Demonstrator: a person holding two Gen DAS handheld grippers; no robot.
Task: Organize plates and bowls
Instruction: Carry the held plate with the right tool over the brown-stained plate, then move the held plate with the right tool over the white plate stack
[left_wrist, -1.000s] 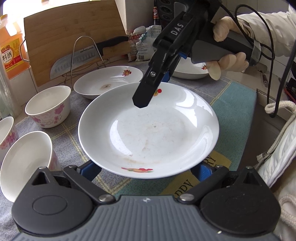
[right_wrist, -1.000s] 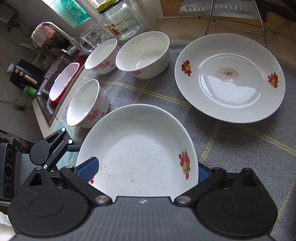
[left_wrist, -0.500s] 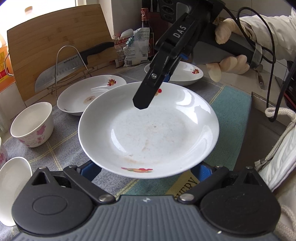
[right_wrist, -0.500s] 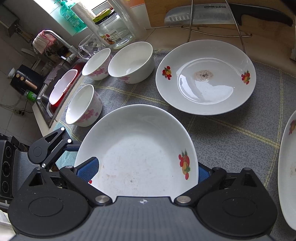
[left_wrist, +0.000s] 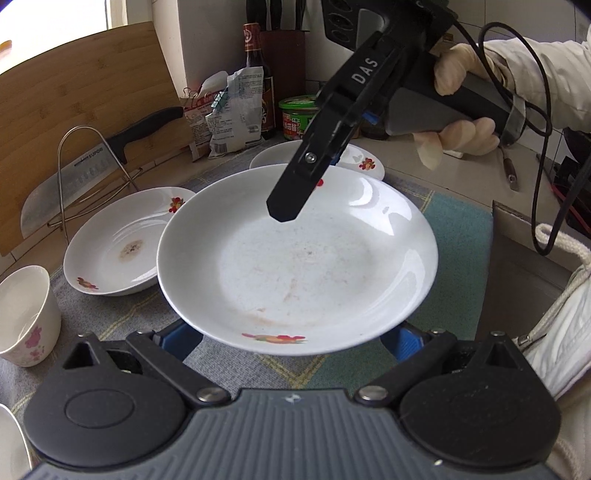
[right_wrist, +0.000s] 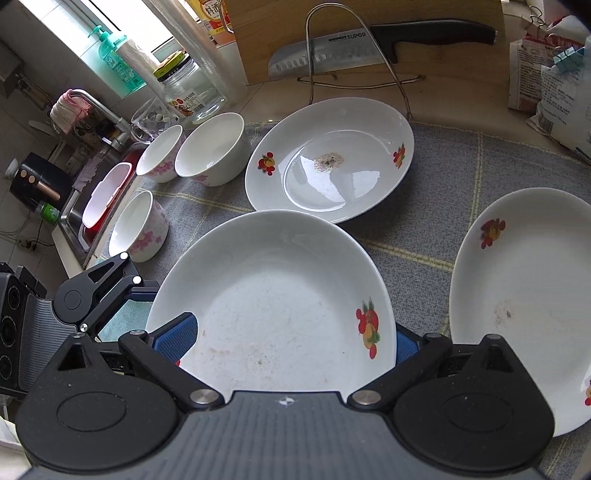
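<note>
A white deep plate with fruit prints hangs above the grey checked mat, held from two sides. My left gripper reaches under its near rim with jaws wide, both blue pads against the plate's underside. My right gripper comes in from the far right and one black finger lies over the plate's inside. In the right wrist view the same plate fills the gap of my right gripper, and my left gripper shows at its left rim. A stained plate and a third plate lie on the mat.
Three flowered bowls stand at the mat's left end beside a sink. A cleaver on a wire rack leans on a cutting board behind. Bottles and packets line the back. A gloved hand holds the right gripper.
Both grippers have carried the plate together along the mat, away from the bowls and toward the third plate. The plate has kept its place in both grips.
</note>
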